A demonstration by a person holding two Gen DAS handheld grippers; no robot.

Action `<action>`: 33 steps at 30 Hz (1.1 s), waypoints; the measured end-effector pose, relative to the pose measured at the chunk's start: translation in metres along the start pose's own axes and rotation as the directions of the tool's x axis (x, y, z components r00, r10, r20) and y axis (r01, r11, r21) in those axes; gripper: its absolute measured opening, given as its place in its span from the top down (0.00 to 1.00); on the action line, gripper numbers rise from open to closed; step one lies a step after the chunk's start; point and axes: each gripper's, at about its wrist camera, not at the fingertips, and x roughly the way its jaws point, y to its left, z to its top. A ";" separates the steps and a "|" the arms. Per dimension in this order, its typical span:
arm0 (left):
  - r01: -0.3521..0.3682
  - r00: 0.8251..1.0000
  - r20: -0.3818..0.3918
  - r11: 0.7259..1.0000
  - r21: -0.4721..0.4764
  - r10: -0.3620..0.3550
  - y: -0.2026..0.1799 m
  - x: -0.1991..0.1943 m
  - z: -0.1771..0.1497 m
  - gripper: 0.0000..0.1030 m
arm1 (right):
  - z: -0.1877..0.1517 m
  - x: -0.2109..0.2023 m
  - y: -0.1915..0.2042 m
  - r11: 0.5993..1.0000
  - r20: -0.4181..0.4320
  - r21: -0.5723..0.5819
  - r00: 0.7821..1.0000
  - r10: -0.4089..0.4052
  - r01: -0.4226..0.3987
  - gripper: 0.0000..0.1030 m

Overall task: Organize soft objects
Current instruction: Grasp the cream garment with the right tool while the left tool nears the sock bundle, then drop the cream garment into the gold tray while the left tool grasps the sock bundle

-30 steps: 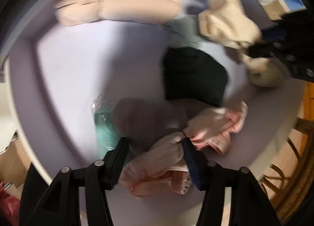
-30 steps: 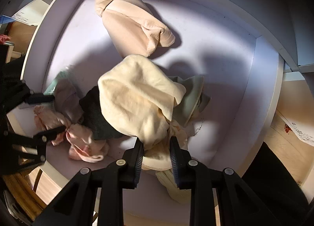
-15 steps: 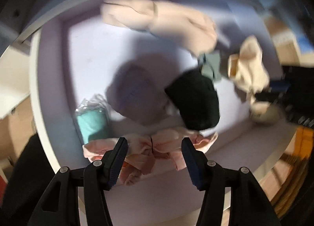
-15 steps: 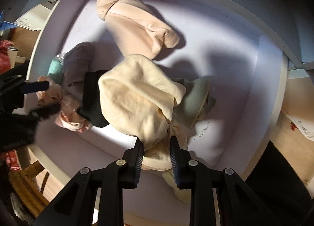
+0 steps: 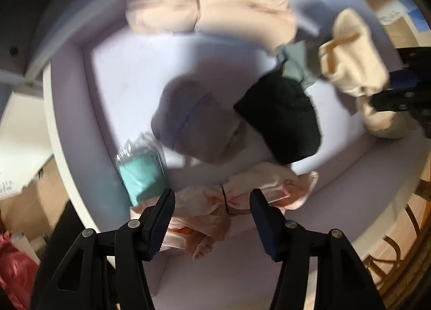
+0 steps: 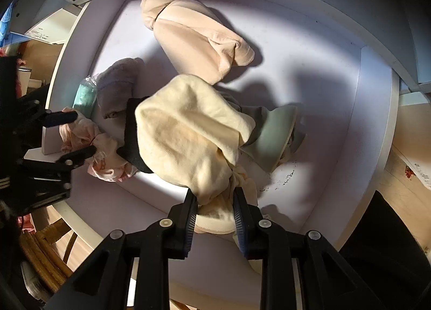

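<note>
Soft clothes lie inside a pale lilac cubby (image 5: 126, 72). My right gripper (image 6: 214, 203) is shut on a cream cloth bundle (image 6: 188, 132), held above a black garment (image 6: 132, 134) and a grey-green item (image 6: 272, 134). My left gripper (image 5: 212, 202) is open, its fingers either side of a crumpled pink garment (image 5: 242, 191) at the front edge; I cannot tell whether they touch it. The pink garment also shows in the right wrist view (image 6: 89, 137). A peach rolled cloth (image 5: 215, 10) lies at the back. A mauve cloth (image 5: 194, 121) and a teal packet (image 5: 140, 175) lie at the left.
The cubby has side walls (image 6: 374, 121) and a front lip (image 5: 350, 164). Cardboard boxes (image 5: 21, 202) stand at left outside. A wicker chair (image 5: 398, 242) stands at lower right. A red item (image 5: 13, 272) lies at lower left.
My left gripper let go of the pink garment and pulled back toward the front edge. The mauve cloth now lies uncovered further in. My right gripper still holds the cream bundle.
</note>
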 end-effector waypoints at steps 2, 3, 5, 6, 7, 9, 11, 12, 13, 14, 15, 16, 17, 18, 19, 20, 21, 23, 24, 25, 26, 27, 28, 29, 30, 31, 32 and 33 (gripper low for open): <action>0.006 1.000 -0.016 1.000 0.026 -0.006 -0.001 -0.006 -0.001 0.44 | 0.001 0.001 -0.002 1.000 0.000 0.002 1.000 0.004 -0.004 0.74; 0.019 0.999 -0.036 0.999 0.045 -0.017 -0.002 -0.004 -0.002 0.44 | 0.001 0.000 -0.002 1.000 -0.001 0.002 1.000 0.005 -0.005 0.74; 0.031 0.997 -0.074 0.997 0.068 -0.026 -0.010 0.001 -0.009 0.44 | 0.002 0.002 -0.003 1.000 -0.004 0.003 1.000 0.008 -0.008 0.74; 0.023 0.995 -0.097 0.996 0.087 -0.015 -0.014 0.008 -0.010 0.44 | 0.002 0.004 -0.003 1.000 -0.005 0.003 1.000 0.008 -0.008 0.74; 0.014 0.994 -0.107 0.995 0.101 -0.003 -0.027 0.019 -0.011 0.44 | 0.003 0.005 -0.003 1.000 -0.006 0.002 1.000 0.008 -0.008 0.74; -0.030 0.992 -0.116 0.989 0.145 0.048 -0.034 0.030 -0.012 0.44 | 0.004 0.006 -0.004 1.000 -0.006 0.002 1.000 0.008 -0.008 0.74; -0.049 0.992 -0.106 0.988 0.144 0.065 -0.035 0.032 -0.014 0.42 | 0.004 0.007 -0.005 1.000 -0.003 0.006 1.000 0.009 -0.009 0.74; -0.064 0.992 -0.099 0.990 0.123 0.076 -0.034 0.033 -0.013 0.42 | 0.004 0.006 -0.005 1.000 -0.002 0.009 1.000 0.009 -0.009 0.74; -0.075 0.992 -0.095 0.992 0.100 0.085 -0.034 0.032 -0.012 0.42 | 0.004 0.005 -0.005 1.000 0.000 0.011 1.000 0.008 -0.008 0.74; -0.077 0.992 -0.091 0.994 0.084 0.085 -0.034 0.031 -0.012 0.42 | 0.003 0.005 -0.006 1.000 0.002 0.014 1.000 0.007 -0.007 0.74; -0.063 0.994 -0.084 0.998 0.026 0.065 -0.029 0.030 -0.012 0.43 | 0.003 0.004 -0.006 1.000 0.005 0.016 1.000 0.006 -0.006 0.74; -0.039 0.996 -0.080 0.999 -0.035 0.036 -0.024 0.030 -0.011 0.43 | 0.003 0.004 -0.006 1.000 0.007 0.017 1.000 0.004 -0.004 0.74; 0.002 0.997 -0.074 0.994 -0.108 -0.010 -0.016 0.029 -0.010 0.43 | 0.003 0.003 -0.006 1.000 0.010 0.019 1.000 0.004 -0.005 0.74; 0.059 0.996 -0.058 0.981 -0.186 -0.071 -0.008 0.027 -0.011 0.43 | 0.003 0.002 -0.006 1.000 0.012 0.020 1.000 0.004 -0.005 0.74; 0.102 0.992 -0.046 0.967 -0.234 -0.116 -0.001 0.026 -0.012 0.43 | 0.002 0.001 -0.006 1.000 0.013 0.021 1.000 0.003 -0.003 0.74; 0.140 0.987 -0.039 0.952 -0.274 -0.156 0.005 0.026 -0.013 0.43 | 0.001 0.001 -0.005 1.000 0.012 0.020 1.000 0.002 -0.002 0.74; 0.156 0.984 -0.040 0.943 -0.295 -0.175 0.008 0.026 -0.015 0.43 | 0.000 0.001 -0.005 1.000 0.010 0.019 1.000 0.003 -0.003 0.74; 0.144 0.985 -0.052 0.950 -0.277 -0.165 0.003 0.026 -0.016 0.43 | -0.001 0.001 -0.002 1.000 0.006 0.016 1.000 0.008 -0.008 0.74; 0.126 0.988 -0.059 0.961 -0.247 -0.145 -0.001 0.026 -0.015 0.43 | -0.002 -0.001 -0.001 1.000 0.007 0.014 1.000 0.013 -0.013 0.74; 0.101 0.991 -0.067 0.973 -0.209 -0.117 -0.008 0.025 -0.015 0.43 | -0.003 -0.004 0.000 1.000 0.011 0.011 1.000 0.021 -0.021 0.74; 0.087 0.992 -0.073 0.978 -0.188 -0.102 -0.016 0.018 -0.013 0.43 | -0.004 -0.008 0.001 0.999 0.019 0.012 0.999 0.031 -0.031 0.74; 0.065 0.994 -0.081 0.986 -0.155 -0.078 -0.022 0.018 -0.013 0.42 | -0.007 -0.015 0.003 0.999 0.032 0.014 0.998 0.045 -0.046 0.74; 0.051 0.994 -0.086 0.990 -0.135 -0.063 -0.027 0.018 -0.013 0.42 | -0.009 -0.021 0.004 0.998 0.047 0.015 0.997 0.063 -0.064 0.74; 0.038 0.995 -0.092 0.993 -0.114 -0.048 -0.032 0.018 -0.014 0.42 | -0.014 -0.033 0.005 0.995 0.073 0.015 0.992 0.100 -0.102 0.74; 0.032 0.995 -0.095 0.994 -0.106 -0.042 -0.034 0.018 -0.014 0.41 | -0.018 -0.042 0.007 0.991 0.091 0.014 0.987 0.129 -0.131 0.74; 0.027 0.995 -0.097 0.995 -0.100 -0.037 -0.037 0.018 -0.014 0.41 | -0.023 -0.054 0.008 0.985 0.112 0.012 0.979 0.167 -0.170 0.74; 0.022 0.995 -0.098 0.995 -0.094 -0.031 -0.039 0.021 -0.014 0.41 | -0.026 -0.060 0.007 0.981 0.125 0.012 0.974 0.188 -0.192 0.74; 0.017 0.995 -0.098 0.996 -0.090 -0.025 -0.041 0.021 -0.014 0.40 | -0.030 -0.071 0.007 0.975 0.144 0.014 0.965 0.218 -0.223 0.74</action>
